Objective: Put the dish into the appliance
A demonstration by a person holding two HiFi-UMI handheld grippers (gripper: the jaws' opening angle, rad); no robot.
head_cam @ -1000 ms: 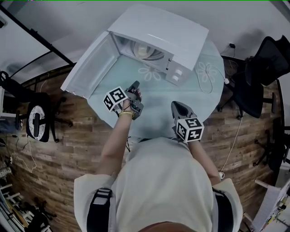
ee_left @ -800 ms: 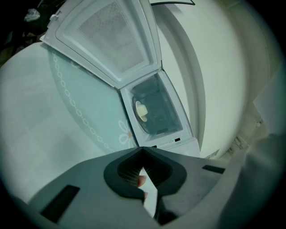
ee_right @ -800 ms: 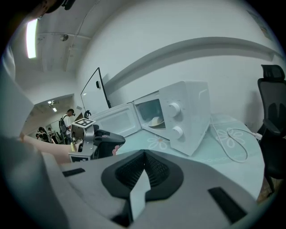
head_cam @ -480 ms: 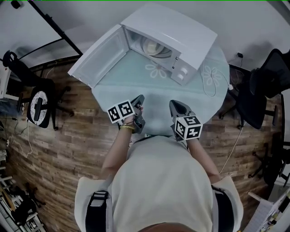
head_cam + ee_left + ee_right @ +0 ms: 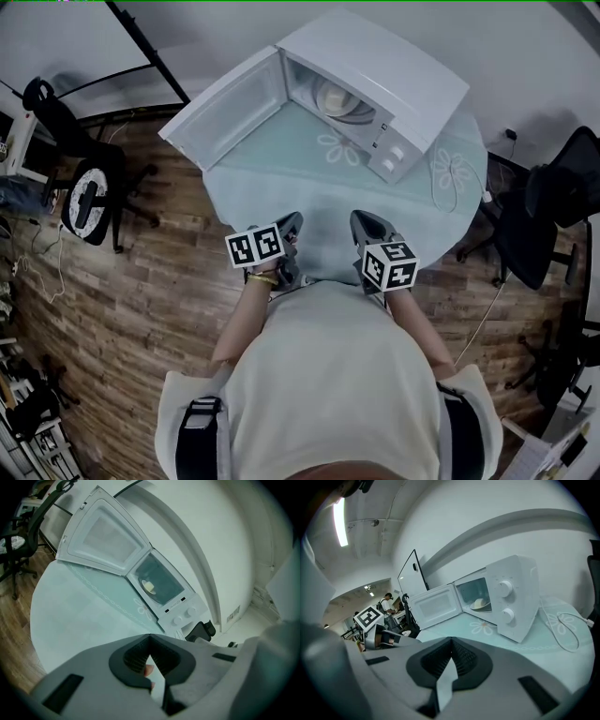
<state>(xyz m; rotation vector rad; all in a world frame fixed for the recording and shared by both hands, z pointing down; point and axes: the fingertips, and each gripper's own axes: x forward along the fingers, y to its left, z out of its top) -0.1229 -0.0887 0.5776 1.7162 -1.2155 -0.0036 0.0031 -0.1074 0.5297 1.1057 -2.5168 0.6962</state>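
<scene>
While both grippers sit over the near edge of the round table point(image 5: 309, 187), the dish point(image 5: 343, 99) is already inside the microwave point(image 5: 394, 66), resting on the cavity floor. Microwave door point(image 5: 230, 108) swung wide open to the left.

Left gripper point(image 5: 292, 221): jaws pressed together tip to tip, nothing between them. In its own view a bit of the person's finger point(image 5: 148, 670) shows through the gap behind the pads.

Right gripper point(image 5: 362, 217): jaws likewise closed on nothing.

Both grippers side by side, near each other, pointing toward the microwave and well apart from it.

Dish reads as pale and shallow in both gripper views. Control knobs point(image 5: 505, 588) on the panel right of the cavity. White cable point(image 5: 562, 630) looped on the pale green tablecloth to the right of the microwave. Wood floor point(image 5: 141, 300) around the table; black office chair point(image 5: 89, 197) off to the left
</scene>
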